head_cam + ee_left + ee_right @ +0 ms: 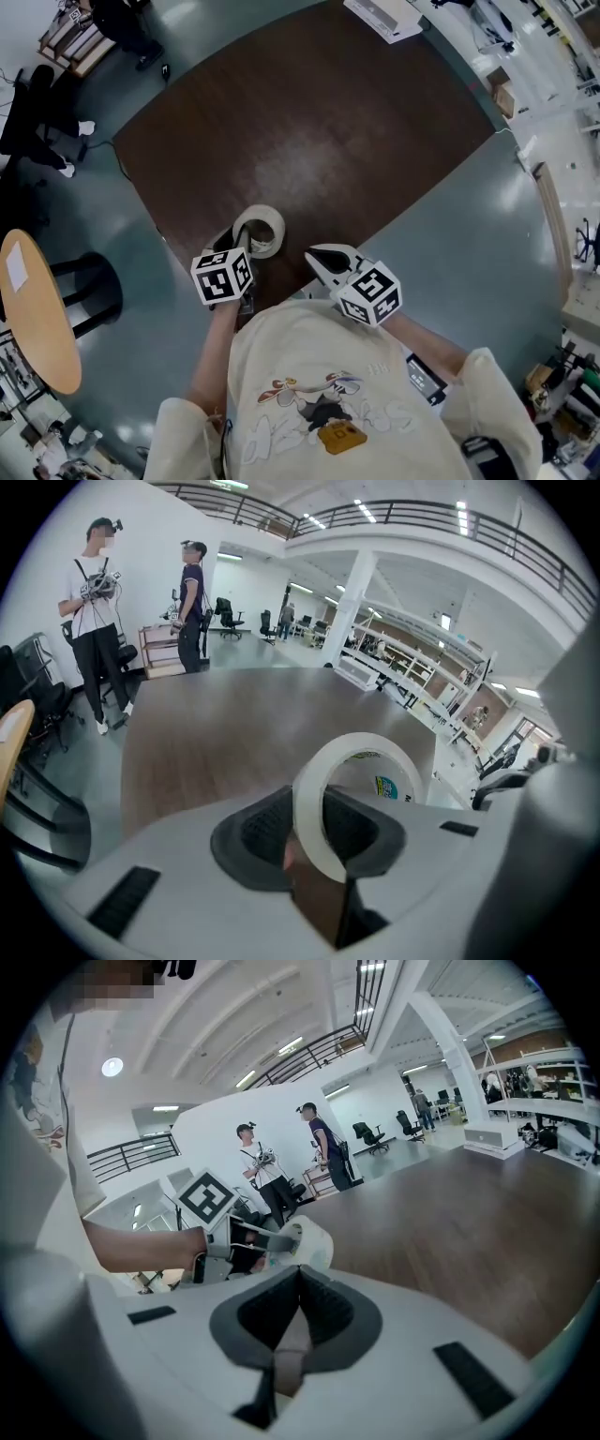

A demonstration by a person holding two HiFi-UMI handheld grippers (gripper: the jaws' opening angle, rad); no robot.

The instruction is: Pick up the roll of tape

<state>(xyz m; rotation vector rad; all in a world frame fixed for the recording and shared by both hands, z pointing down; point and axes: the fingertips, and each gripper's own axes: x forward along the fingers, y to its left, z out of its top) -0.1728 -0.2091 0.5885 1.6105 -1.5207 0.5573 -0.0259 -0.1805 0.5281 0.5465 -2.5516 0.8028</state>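
The person's left forearm [212, 356] reaches forward and down from the cream sleeve. The left gripper [241, 247] slants steeply down over the near edge of the brown table [319, 122], its marker cube on top. Its jaws are clamped on the wall of the roll of tape [260, 230], one pad on the outside of the band and the other on the inside. The left gripper view shows the white band squeezed between the grey pads, with the ring rising ahead of them. The roll appears clear of the tabletop, just beyond the gripper's tips and close to the person's chest. It is tilted: its hole partly faces up toward the head camera, and its axis runs across the line of the jaws rather than along them. Just to its right, apart from it, the right gripper [323, 259] points forward and only slightly down, with the forearm drawn back to the body. Its pads are pressed together with nothing between them.
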